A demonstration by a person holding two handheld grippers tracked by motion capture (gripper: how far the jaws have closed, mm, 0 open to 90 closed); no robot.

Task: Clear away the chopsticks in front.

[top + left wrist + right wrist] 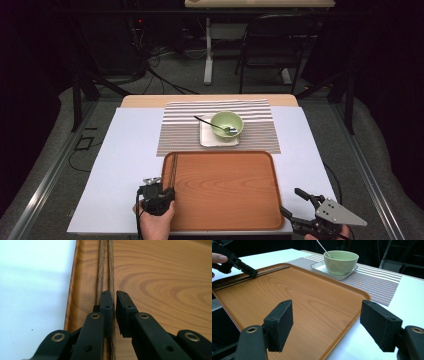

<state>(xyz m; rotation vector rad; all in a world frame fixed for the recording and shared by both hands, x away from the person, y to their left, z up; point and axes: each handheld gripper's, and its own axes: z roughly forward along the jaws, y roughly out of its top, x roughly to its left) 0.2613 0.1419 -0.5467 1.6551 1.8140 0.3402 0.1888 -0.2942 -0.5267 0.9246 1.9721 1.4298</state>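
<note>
A pair of brown chopsticks [171, 167] [105, 270] [242, 280] lies along the left edge of the wooden tray [225, 190] [162, 277] [307, 302]. My left gripper [168, 191] [115, 293] [253, 273] sits over their near end. Its jaws are almost together, and one stick runs under and between them. My right gripper [292, 202] [327, 322] hangs wide open at the tray's near right corner, with nothing between its pads.
A green bowl [226, 122] [340, 262] with a spoon [212, 123] [323, 248] in it stands on a white square plate [219, 140] [319, 266]. The plate rests on a striped placemat [175, 135] behind the tray. A white sheet [125, 165] covers the table.
</note>
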